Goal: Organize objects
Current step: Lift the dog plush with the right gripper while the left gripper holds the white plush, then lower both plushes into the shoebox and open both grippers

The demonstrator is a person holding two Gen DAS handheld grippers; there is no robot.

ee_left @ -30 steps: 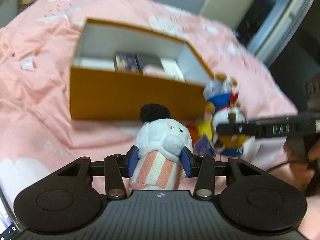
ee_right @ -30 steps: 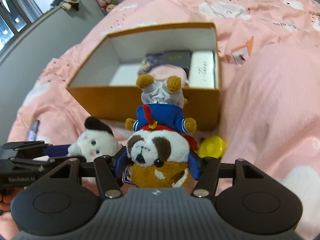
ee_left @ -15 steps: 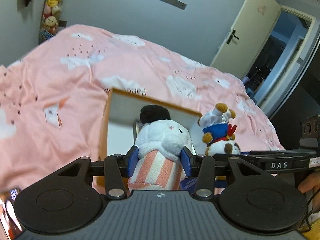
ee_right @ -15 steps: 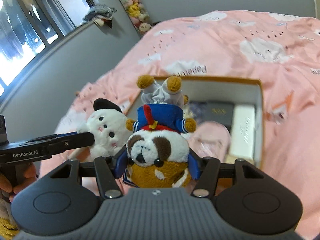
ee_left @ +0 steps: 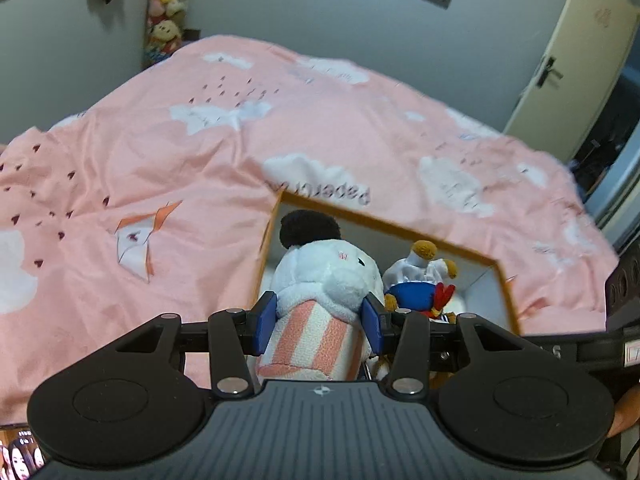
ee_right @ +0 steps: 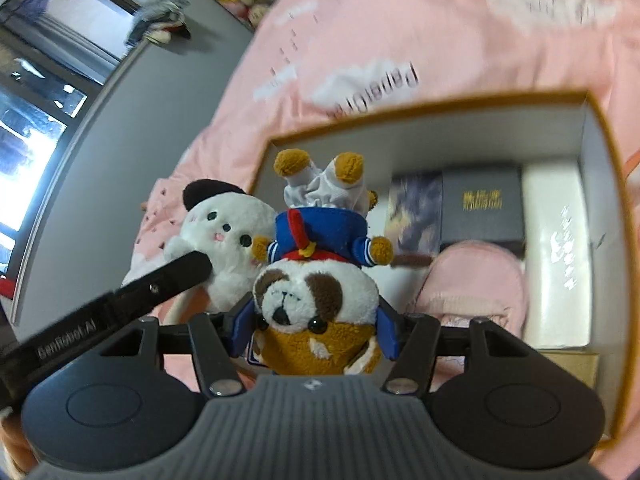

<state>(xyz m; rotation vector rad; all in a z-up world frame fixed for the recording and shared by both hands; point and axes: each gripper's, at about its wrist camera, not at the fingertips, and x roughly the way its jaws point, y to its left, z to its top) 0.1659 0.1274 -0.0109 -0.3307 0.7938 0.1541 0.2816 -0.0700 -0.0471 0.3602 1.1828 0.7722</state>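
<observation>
While each gripper clamps a plush (left gripper (ee_left: 318,322) the white plush (ee_left: 326,280), right gripper (ee_right: 316,330) the dog plush (ee_right: 316,300)), I judge lowering into the box (ee_right: 600,120) comes next.

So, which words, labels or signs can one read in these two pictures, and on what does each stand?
"GenRobot.AI": on the side of the left gripper, seen in the right wrist view.
"Paperc...": upside down on the pink bedcover, behind the box; the rest is blurred.
Gold lettering on the black case in the box: too blurred.
Dark script on the white case: unreadable.
</observation>
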